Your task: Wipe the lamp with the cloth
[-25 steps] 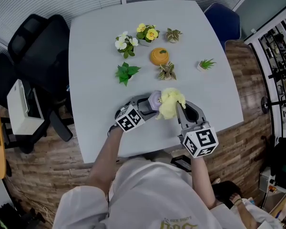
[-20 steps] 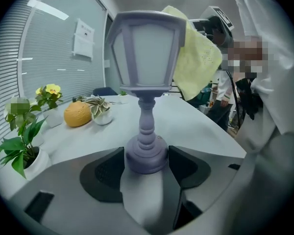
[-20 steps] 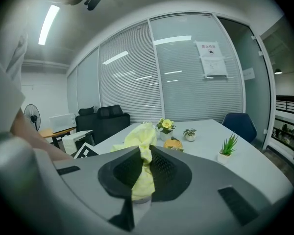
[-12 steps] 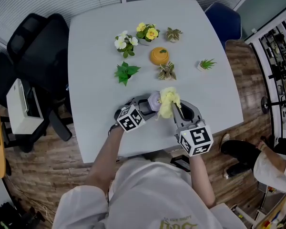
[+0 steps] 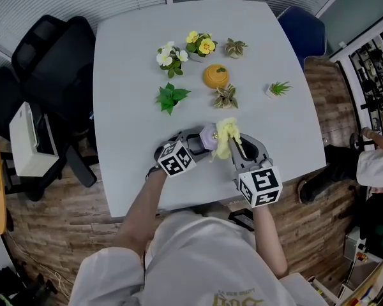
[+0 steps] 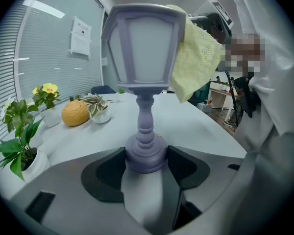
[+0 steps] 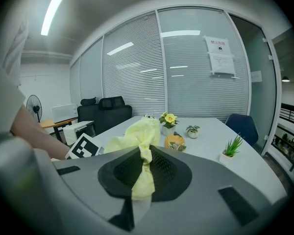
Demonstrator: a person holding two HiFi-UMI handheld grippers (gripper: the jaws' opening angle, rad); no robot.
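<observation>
Near the front edge of the grey table [image 5: 127,75], the left gripper [image 5: 201,139] is clamping the round foot of a small lilac lamp [image 6: 146,82], its two jaws pressing against either side of that foot. The lamp is standing upright on the table, with its lantern-shaped head uppermost. The right gripper [image 7: 142,168] is pinching a yellow cloth [image 7: 139,136] between jaws drawn nearly together, and the cloth is bunching up above them. In the head view the cloth is lying against the right side of the lamp's head. In the left gripper view it is draping over the head's upper right corner. Farther back on the table, a yellow-flowered plant [image 5: 200,44], a white-flowered plant [image 5: 168,57] and an orange ornament [image 5: 215,75] are standing well apart from the lamp. A black office chair [image 5: 51,62] is sitting at the table's left.
</observation>
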